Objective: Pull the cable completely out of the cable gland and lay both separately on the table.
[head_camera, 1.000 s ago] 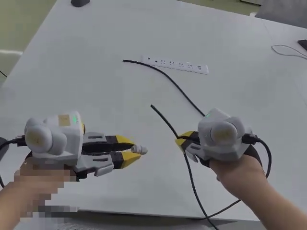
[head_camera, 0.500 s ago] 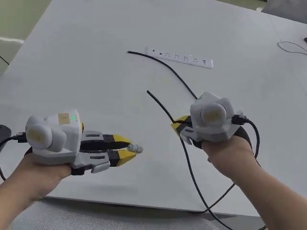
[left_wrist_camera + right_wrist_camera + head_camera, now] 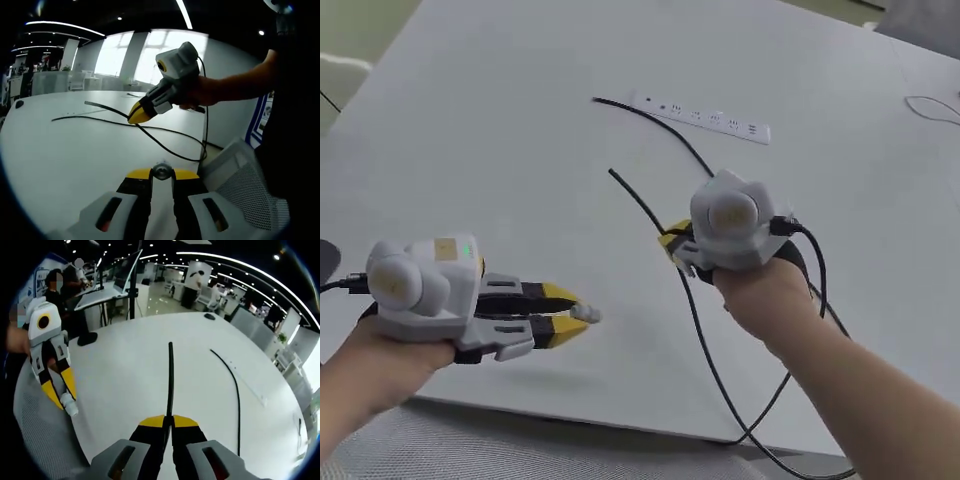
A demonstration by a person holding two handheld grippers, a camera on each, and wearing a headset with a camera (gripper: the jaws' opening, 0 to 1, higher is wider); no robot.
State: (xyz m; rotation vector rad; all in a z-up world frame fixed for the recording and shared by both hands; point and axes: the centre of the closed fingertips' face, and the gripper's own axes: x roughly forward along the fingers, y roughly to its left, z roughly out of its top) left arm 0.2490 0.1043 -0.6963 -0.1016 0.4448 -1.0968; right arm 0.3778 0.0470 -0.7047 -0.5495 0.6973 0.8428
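My left gripper [image 3: 578, 322] hovers low over the near left of the white table [image 3: 500, 150], shut on a small grey cable gland [image 3: 586, 314] that pokes out past its yellow tips; in the left gripper view the cable gland [image 3: 162, 171] sits between the jaws. My right gripper [image 3: 672, 245] is shut on the black cable [image 3: 640, 205], whose free end sticks out ahead of the tips and slightly above the table. From the right gripper view the cable [image 3: 170, 375] runs straight forward between the jaws. Gland and cable are apart. The cable's remainder [image 3: 715, 370] trails off the table's near edge.
A white power strip [image 3: 705, 117] lies at the far middle of the table, with its own black cord [image 3: 665, 130] curving toward my right gripper. A thin wire [image 3: 930, 105] lies at the far right. A mesh chair back [image 3: 245, 185] stands beside the table's near edge.
My right gripper has moved up and left with the cable, away from the left gripper. The left gripper has dropped slightly with the gland. The head camera has shifted.
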